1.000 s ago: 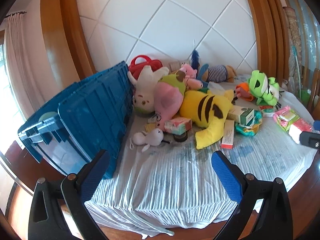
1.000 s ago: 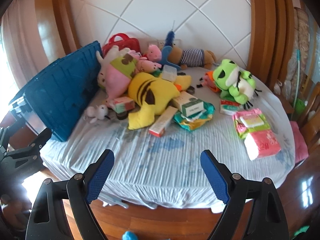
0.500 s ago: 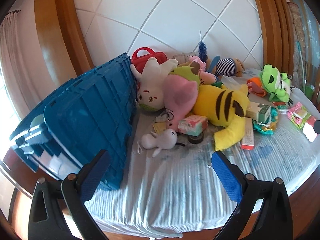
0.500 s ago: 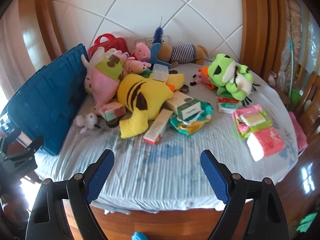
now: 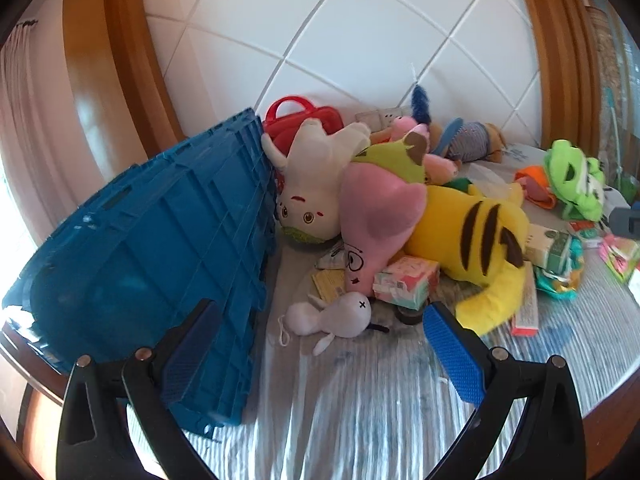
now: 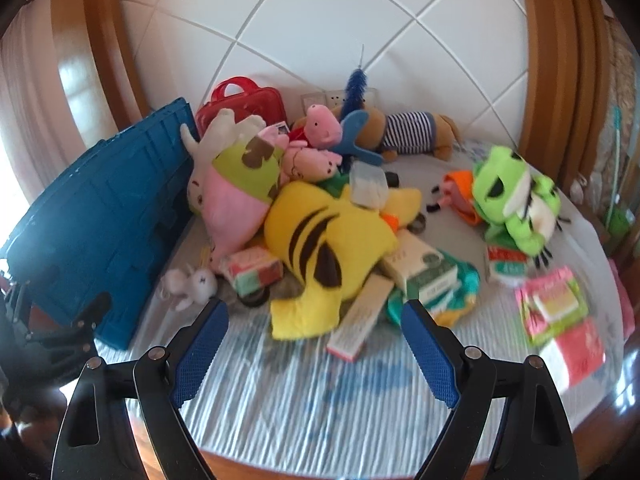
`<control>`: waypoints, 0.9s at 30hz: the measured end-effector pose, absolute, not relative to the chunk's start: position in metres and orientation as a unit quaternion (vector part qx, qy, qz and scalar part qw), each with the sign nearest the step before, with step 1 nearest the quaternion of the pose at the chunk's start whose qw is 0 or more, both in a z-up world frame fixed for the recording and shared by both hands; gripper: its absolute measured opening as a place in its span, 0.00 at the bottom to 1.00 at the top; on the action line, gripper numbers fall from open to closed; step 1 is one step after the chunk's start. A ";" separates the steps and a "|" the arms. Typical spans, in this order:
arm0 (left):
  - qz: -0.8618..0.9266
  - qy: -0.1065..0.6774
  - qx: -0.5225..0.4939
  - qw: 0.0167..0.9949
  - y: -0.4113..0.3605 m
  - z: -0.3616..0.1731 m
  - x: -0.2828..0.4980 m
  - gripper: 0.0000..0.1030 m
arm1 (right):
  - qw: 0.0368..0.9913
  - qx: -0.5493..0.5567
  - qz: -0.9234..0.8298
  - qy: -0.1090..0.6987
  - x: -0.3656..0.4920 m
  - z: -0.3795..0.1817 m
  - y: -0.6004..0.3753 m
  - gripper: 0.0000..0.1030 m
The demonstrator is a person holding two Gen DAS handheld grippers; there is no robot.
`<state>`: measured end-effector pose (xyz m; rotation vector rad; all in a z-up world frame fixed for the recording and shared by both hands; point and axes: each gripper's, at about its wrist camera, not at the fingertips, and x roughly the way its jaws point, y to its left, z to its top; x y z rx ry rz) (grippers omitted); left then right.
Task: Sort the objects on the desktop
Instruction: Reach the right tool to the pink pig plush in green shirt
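Observation:
A heap of toys and packets lies on a cloth-covered table (image 5: 360, 408). A big yellow striped plush (image 5: 472, 236) (image 6: 328, 236) lies in the middle, with a pink plush (image 5: 376, 216) and a white plush (image 5: 316, 184) against a blue crate (image 5: 152, 248) (image 6: 104, 216) on the left. A small white bunny (image 5: 340, 318) lies just ahead of my left gripper (image 5: 320, 344), which is open and empty. My right gripper (image 6: 316, 344) is open and empty, above the cloth in front of the yellow plush. A long red-ended box (image 6: 360, 320) lies ahead of it.
A green frog plush (image 6: 516, 200), a striped-shirt plush (image 6: 408, 132), a red toy case (image 6: 244, 104), pink packets (image 6: 560, 312) and green boxes (image 6: 428, 276) lie around the heap. The white tiled wall stands behind. The table's wooden edge runs along the front.
Both grippers have moved forward toward the heap; the toys look larger. The left view has swung left toward the crate and bunny. Both grippers stay open.

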<state>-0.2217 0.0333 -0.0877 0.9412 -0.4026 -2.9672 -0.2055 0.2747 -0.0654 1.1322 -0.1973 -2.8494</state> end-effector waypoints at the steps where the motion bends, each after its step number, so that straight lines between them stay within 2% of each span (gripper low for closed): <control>1: -0.944 -0.129 0.304 0.010 0.035 -0.091 -0.229 1.00 | 0.042 0.368 -0.927 -0.061 -0.218 -0.065 0.275 0.86; 10: -0.941 -0.106 0.314 0.074 0.048 -0.104 -0.282 1.00 | 0.109 0.368 -0.923 -0.028 -0.333 -0.065 0.274 0.86; 19: -0.933 -0.098 0.332 0.094 0.047 -0.117 -0.307 1.00 | 0.151 0.376 -0.914 -0.005 -0.423 -0.079 0.239 0.86; 27: -0.929 -0.097 0.344 0.094 0.040 -0.121 -0.322 1.00 | 0.158 0.396 -0.903 -0.062 -0.475 -0.095 0.226 0.86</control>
